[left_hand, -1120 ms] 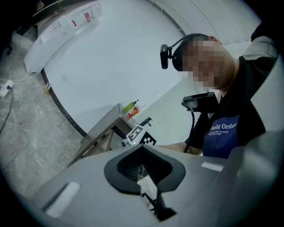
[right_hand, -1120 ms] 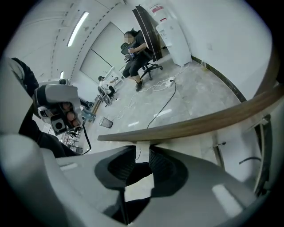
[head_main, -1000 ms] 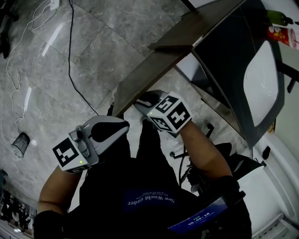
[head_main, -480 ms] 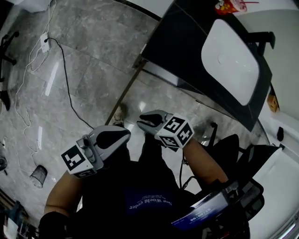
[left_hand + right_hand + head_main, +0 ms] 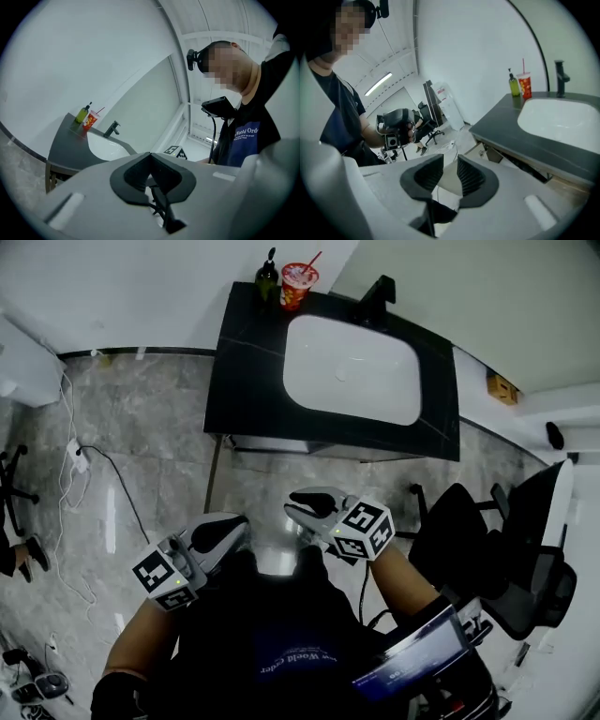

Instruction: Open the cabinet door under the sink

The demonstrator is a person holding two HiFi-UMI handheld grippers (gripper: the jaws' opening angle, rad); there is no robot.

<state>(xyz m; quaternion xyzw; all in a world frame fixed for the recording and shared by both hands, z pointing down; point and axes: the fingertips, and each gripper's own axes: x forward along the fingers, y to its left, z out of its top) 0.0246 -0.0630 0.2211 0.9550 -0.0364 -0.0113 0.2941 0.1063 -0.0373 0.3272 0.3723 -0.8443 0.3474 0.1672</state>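
**A:** Where is the door?

**B:** Under the dark surface (image 5: pixel 246 381) that carries the sink (image 5: pixel 352 367). From above, the cabinet (image 5: pixel 281 444) shows only as a pale strip below the front edge. A thin brown panel juts out over the floor (image 5: pixel 141 456) from below the front left corner. I take it for the door (image 5: pixel 214 474), seen edge-on and already swung out, though I can't be sure.

**A:** And the grippers?

**B:** Both hang well apart from it, in front of the person's chest. The left gripper (image 5: pixel 234 524) has its pads together on nothing. The right gripper (image 5: pixel 298 505) has its jaws a little apart, with only floor showing between them.

**A:** How will the door handle?

**B:** It is probably a stiff, flat, fairly light panel on hinges that swings rather than lifts. I can make out no knob, so I'd pinch the free vertical edge, farthest from the hinges, and pull along its arc. The finish looks smooth, so a shallow pinch could slip.
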